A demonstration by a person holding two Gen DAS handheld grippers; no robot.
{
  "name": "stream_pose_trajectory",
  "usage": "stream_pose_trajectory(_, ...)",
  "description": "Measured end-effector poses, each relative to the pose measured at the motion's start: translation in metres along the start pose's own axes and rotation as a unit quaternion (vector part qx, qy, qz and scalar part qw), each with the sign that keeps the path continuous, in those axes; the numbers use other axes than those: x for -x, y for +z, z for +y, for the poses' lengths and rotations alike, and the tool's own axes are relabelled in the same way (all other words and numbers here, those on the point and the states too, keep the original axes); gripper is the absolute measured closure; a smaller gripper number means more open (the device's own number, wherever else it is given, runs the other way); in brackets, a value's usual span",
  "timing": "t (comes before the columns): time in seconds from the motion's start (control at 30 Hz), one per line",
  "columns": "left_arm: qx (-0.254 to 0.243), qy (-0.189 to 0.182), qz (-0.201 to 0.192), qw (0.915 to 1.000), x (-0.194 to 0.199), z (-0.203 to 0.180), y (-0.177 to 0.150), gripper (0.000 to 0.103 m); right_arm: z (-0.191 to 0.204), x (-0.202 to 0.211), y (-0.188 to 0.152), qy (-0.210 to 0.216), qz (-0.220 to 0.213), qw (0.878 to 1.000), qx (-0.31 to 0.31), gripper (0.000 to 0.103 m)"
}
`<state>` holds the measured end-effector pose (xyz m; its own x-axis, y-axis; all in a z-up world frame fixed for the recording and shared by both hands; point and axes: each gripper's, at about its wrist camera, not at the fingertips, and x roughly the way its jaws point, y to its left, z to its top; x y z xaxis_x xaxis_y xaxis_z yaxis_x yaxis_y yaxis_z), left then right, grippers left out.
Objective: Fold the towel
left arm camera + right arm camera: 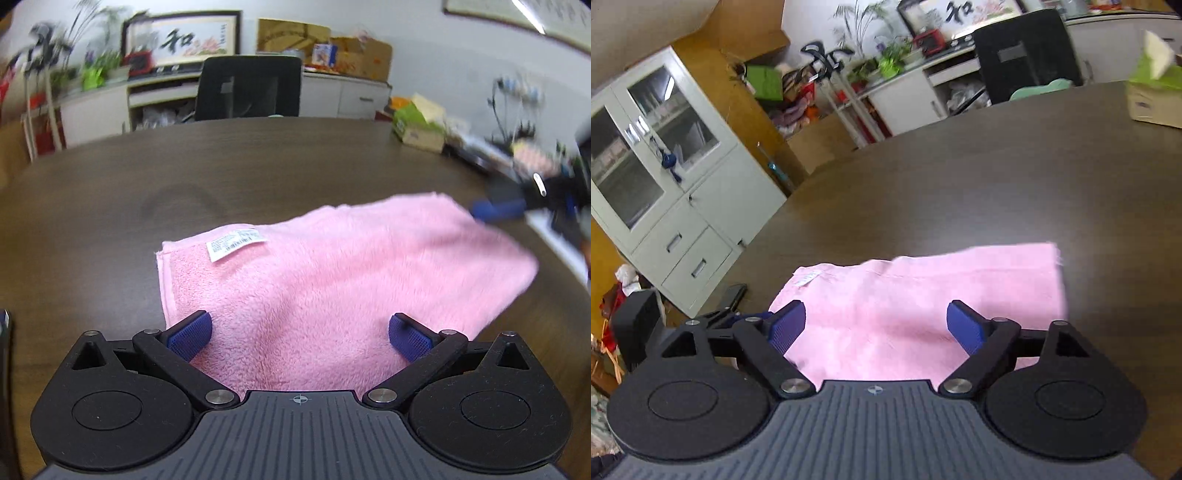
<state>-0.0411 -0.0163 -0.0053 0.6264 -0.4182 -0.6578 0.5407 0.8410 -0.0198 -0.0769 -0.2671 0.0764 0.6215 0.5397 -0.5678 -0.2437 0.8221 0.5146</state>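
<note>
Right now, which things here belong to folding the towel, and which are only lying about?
For the job:
pink towel
left gripper
right gripper
table

Only lying about:
tissue box
black chair
grey cabinet

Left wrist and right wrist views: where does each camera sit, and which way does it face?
Left wrist: on the left gripper, facing forward over the pink towel toward a black chair; its open blue fingers show.
Right wrist: on the right gripper, facing across the towel toward a grey cabinet; its open fingers show.
Shared: towel, brown table, chair.
</note>
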Motion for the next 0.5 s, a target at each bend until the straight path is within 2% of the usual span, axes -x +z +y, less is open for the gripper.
stream_pose_trajectory(0.1,-0.004,-0.013,-0.002,0.9999,0.003,0.004,-0.001,0.0,0.037,-0.037,-0.003,-0.102,0.023,0.992,0.075,0.016)
stream_pose_trajectory(0.17,-0.005,-0.02,-0.002,0.9998,0.002,0.004,0.0,0.0,0.054,-0.064,-0.009,-0.179,0.037,0.974,0.136,0.015)
stream_pose_trajectory(0.2,-0.012,-0.023,-0.001,0.9997,0.003,0.004,-0.001,0.0,0.058,-0.073,-0.012,-0.194,0.047,0.968,0.154,0.012)
stream_pose_trajectory(0.23,-0.019,-0.024,0.001,0.9995,0.003,0.003,-0.002,0.0,0.062,-0.084,-0.015,-0.207,0.056,0.961,0.177,0.004)
stream_pose_trajectory(0.3,-0.024,-0.027,0.002,0.9993,0.004,0.002,-0.002,0.0,0.062,-0.086,-0.014,-0.218,0.056,0.956,0.189,0.001)
stream_pose_trajectory(0.4,-0.025,-0.029,0.008,0.9992,0.003,0.002,-0.001,0.0,0.055,-0.071,-0.007,-0.184,0.047,0.972,0.138,0.002)
stream_pose_trajectory(0.5,-0.03,-0.029,0.013,0.999,0.004,0.002,0.0,0.0,0.055,-0.055,-0.007,-0.143,0.03,0.983,0.11,0.002)
